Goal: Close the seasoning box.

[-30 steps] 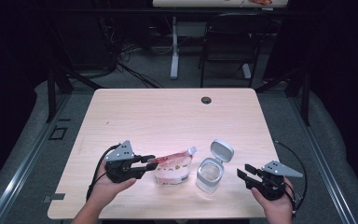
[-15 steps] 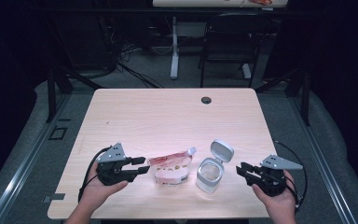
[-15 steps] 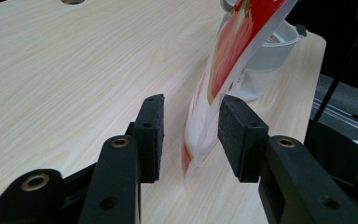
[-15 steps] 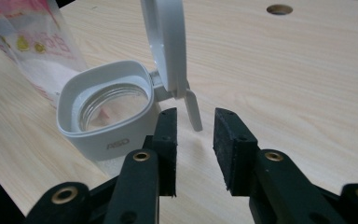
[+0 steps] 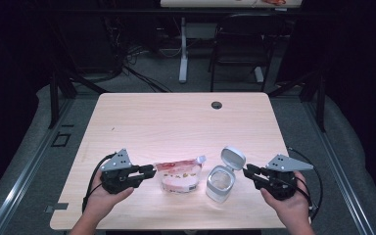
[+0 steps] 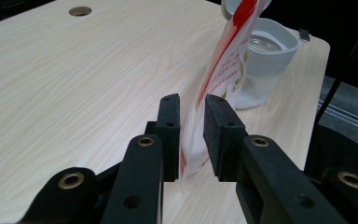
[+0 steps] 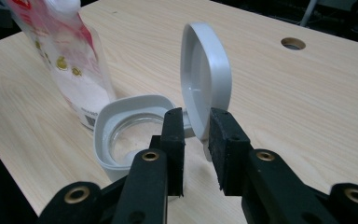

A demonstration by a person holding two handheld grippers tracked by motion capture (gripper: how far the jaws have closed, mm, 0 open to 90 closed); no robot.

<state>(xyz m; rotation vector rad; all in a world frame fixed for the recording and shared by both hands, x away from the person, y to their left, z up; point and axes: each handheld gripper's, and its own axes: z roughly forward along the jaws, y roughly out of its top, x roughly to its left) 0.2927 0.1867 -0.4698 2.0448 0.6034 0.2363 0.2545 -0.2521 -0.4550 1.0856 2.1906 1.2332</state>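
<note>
Two claws work at the near edge of the pale wooden bench. Left claw: its jaws have just been closing around the near seam of the red-and-white plastic refill pouch, a sliver of gap showing beside one pad. The pouch's long axis runs from this claw toward its white spout, which points at the jar. Right claw: jaws have just been narrowing, empty, just short of the glass jar with the white flip-top collar. Lid hinged upright; the jar appears nearly empty. Pouch holds white granules.
</note>
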